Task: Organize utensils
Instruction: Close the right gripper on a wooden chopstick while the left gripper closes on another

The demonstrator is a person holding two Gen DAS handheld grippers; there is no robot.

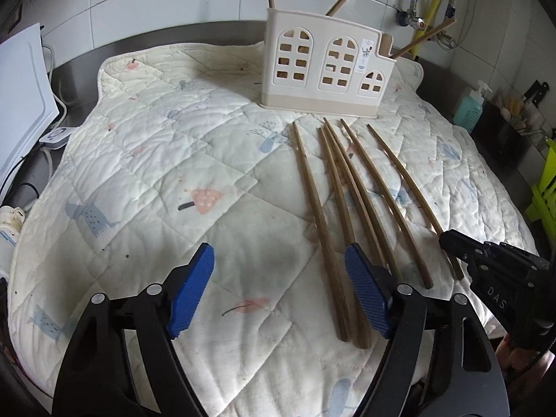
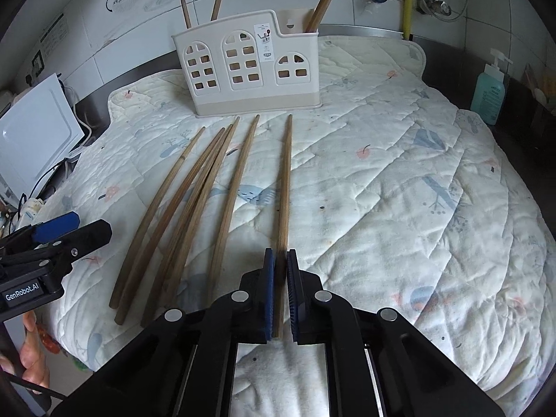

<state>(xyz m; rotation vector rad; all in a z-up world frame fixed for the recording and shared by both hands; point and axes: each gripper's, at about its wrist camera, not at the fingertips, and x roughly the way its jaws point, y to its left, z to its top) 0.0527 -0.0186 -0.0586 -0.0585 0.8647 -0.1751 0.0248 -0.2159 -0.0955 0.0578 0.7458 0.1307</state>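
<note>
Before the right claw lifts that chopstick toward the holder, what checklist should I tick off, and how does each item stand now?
1. Right claw closed around the rightmost chopstick: ok, pads straddle it, nearly shut.
2. Only one stick between the pads: ok, the neighbouring chopstick lies apart.
3. Firm contact on both pads: cannot tell, a slight gap shows.
4. Left claw out of the way: ok, open, holding nothing, though its right pad hangs over the left chopsticks.
5. Holder upright on the quilted mat: ok.
6. Room in the holder: ok, few sticks inside.
</note>
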